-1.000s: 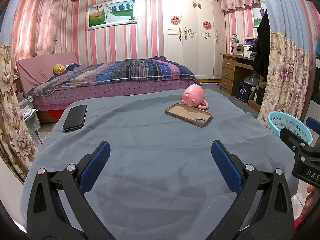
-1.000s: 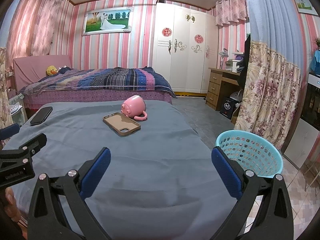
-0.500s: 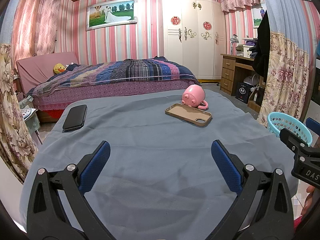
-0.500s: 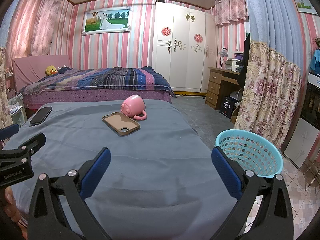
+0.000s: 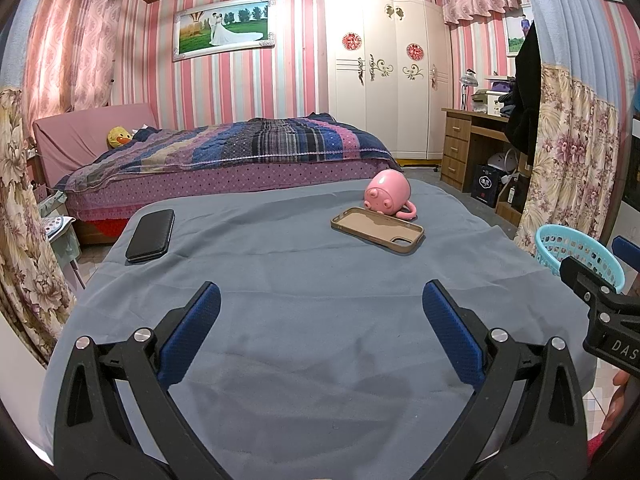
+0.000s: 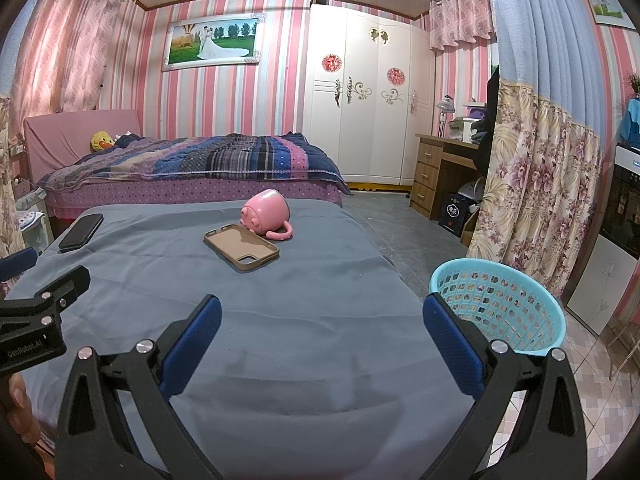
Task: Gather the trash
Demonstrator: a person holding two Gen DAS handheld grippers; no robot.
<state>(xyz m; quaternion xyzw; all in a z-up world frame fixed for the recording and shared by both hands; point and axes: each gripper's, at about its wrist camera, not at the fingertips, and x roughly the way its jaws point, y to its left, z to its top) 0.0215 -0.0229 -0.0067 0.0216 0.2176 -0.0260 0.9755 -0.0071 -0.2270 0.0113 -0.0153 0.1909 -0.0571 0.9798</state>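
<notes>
Plainly, nothing on the grey-blue tablecloth (image 5: 320, 320) reads as trash to me, and that is the main risk: what lies there is a tan phone case (image 5: 377, 231), a pink mug (image 5: 387, 193) tipped on its side and touching or nearly touching the case's far edge, and a black phone (image 5: 151, 235) well apart near the left far corner. If I take one of these for rubbish, it ends up in the turquoise basket (image 6: 498, 310) on the floor just beside the table's right edge, and the mug could roll off the cloth if I nudge it. The loose folds of cloth could also catch a fingertip and drag everything along. My left gripper (image 5: 320, 336) hangs low over the near part of the table, jaws spread wide, holding and touching nothing. My right gripper (image 6: 322, 338) is just as wide and just as bare, one finger over the cloth and the other before the basket's rim.
</notes>
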